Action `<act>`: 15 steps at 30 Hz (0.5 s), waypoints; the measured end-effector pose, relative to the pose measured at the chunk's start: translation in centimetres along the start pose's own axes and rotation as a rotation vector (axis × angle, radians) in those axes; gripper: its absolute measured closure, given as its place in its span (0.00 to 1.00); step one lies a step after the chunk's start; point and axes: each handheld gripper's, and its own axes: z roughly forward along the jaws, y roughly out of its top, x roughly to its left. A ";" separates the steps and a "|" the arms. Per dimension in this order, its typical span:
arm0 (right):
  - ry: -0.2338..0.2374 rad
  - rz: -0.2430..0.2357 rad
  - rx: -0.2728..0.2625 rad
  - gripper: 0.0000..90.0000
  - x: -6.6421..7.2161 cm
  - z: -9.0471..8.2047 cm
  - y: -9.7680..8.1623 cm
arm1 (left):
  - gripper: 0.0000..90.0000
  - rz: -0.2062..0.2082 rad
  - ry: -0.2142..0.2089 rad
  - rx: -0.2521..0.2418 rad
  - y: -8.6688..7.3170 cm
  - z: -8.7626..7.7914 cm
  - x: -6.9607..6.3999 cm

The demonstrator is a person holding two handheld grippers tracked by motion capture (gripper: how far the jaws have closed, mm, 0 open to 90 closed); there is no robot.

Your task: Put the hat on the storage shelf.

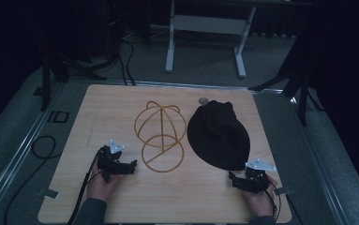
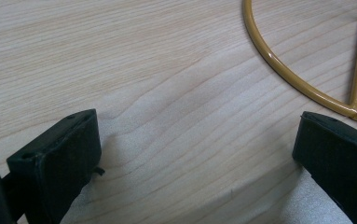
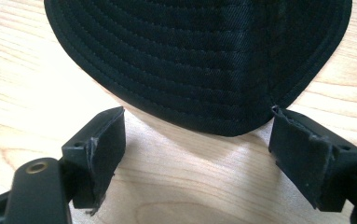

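**Both grippers spread wide, nothing in either**

On the light wooden table [image 1: 121,101] a black cap [image 1: 219,136] lies right of centre, its brim toward the person. Just to its left stands a gold wire hat stand [image 1: 160,136], a domed frame rising from a round base ring; the two are close but I cannot tell whether they touch. A small grey knob [image 1: 203,100] pokes out beyond the cap's far edge.

The person's left hand [image 1: 100,185] holds the left gripper [image 1: 129,165] low over the wood, just left of the stand's ring. In the left gripper view its jaws are parted far, one at each side of the picture, with bare tabletop between them. The gold ring [image 2: 283,70] curves past ahead of them, close to the one jaw but apart from it. That gripper grasps nothing.

The right hand [image 1: 260,201] holds the right gripper [image 1: 233,179] near the table's front edge, pointing at the cap's brim. In the right gripper view the jaws are likewise wide apart, and the stitched brim [image 3: 204,65] reaches down between them. One jaw's tip sits right at the brim's edge; whether it touches is hard to say. Nothing is clamped.
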 end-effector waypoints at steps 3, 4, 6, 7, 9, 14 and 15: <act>0.000 0.000 0.000 0.21 0.0 0.0 0.0 | 0.01 -0.001 0.001 0.000 0.0 0.0 0.0; 0.000 0.000 0.000 0.21 0.0 0.0 0.0 | 0.01 -0.001 0.001 0.000 0.0 0.0 0.0; -0.001 0.001 0.000 0.21 0.0 0.0 0.0 | 0.01 0.000 0.001 0.000 0.0 0.0 0.0; -0.002 0.001 0.000 0.21 0.0 0.0 0.0 | 0.01 -0.001 0.001 0.000 0.0 0.0 0.0; 0.001 0.000 0.000 0.20 0.0 0.0 0.0 | 0.01 0.000 0.001 0.000 0.0 0.0 0.0; 0.005 -0.003 0.001 0.21 0.0 0.0 0.0 | 0.01 -0.001 0.001 0.000 0.0 0.0 0.0; 0.005 -0.005 0.004 0.21 0.0 0.0 0.0 | 0.01 -0.001 0.001 0.000 0.0 0.0 0.0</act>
